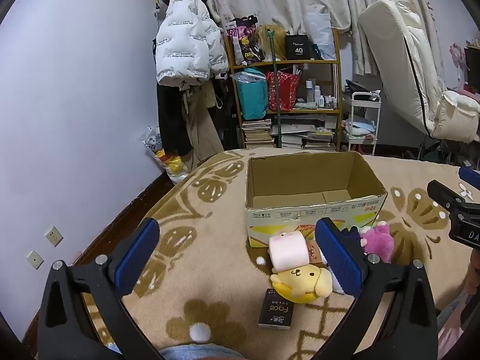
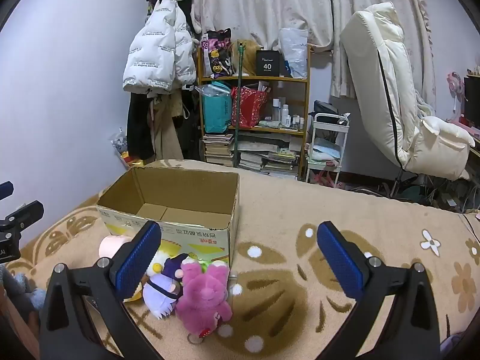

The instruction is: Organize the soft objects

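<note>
Fingers (image 1: 141,258) of the left gripper (image 1: 237,255) were spread wide apart, nothing between the pads. Fingers (image 2: 136,258) of the right gripper (image 2: 237,258) were likewise apart and empty.

Left wrist view, near to far: dark "Face" packet (image 1: 275,310) lay flat on the patterned blanket (image 1: 210,240), just ahead and inside the finger span. Touching its far edge was the yellow dog plush (image 1: 301,280), close to the right-hand pad, w/ a pink roll (image 1: 288,250) resting on top of it. Behind that pad sat the dark purple plush (image 1: 354,234) and the pink plush (image 1: 378,240), side by side, both just in front of the cardboard box (image 1: 312,192), which stood open.

Right wrist view: pink plush (image 2: 204,291) lay between the fingers, nearer the left-hand pad, w/ a keyring at its near end. Purple-and-white plush (image 2: 163,288) touched it on the left. Pink roll (image 2: 112,246) was partly hidden behind that pad. Box (image 2: 180,198) stood right behind the toys. Far back: shelf (image 2: 255,105), white jacket (image 2: 156,54).
</note>
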`<state>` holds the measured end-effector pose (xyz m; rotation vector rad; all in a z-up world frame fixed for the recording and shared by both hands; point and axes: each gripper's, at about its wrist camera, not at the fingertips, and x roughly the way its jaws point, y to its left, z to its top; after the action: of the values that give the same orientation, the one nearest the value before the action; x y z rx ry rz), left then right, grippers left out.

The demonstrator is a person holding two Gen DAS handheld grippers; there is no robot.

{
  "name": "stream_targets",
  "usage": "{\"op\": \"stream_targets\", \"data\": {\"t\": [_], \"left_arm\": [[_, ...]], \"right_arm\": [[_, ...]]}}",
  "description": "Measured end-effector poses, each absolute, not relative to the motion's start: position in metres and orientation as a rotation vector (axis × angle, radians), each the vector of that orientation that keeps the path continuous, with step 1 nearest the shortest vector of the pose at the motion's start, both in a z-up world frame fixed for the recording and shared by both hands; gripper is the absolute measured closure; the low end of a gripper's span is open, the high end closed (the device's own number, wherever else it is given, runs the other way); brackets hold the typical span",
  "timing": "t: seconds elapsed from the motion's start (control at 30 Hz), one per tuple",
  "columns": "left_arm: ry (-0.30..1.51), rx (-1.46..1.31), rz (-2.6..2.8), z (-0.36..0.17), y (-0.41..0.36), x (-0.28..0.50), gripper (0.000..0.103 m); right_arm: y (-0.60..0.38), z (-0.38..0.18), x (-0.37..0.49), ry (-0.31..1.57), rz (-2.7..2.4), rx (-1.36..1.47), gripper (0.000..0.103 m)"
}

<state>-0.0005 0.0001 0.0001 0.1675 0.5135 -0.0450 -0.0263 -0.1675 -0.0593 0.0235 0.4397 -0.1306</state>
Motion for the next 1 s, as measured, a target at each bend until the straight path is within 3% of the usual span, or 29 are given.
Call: {"op": "stream_targets", "data": {"t": [1.0], "left_arm": [[0.513,0.177,-0.043,-0.0026,-0.0007,-0.0027,0.001]], "right_arm": [[-0.1672,-0.0598,-0.0260,0.440,-0.135,0.020,0.000]]}}
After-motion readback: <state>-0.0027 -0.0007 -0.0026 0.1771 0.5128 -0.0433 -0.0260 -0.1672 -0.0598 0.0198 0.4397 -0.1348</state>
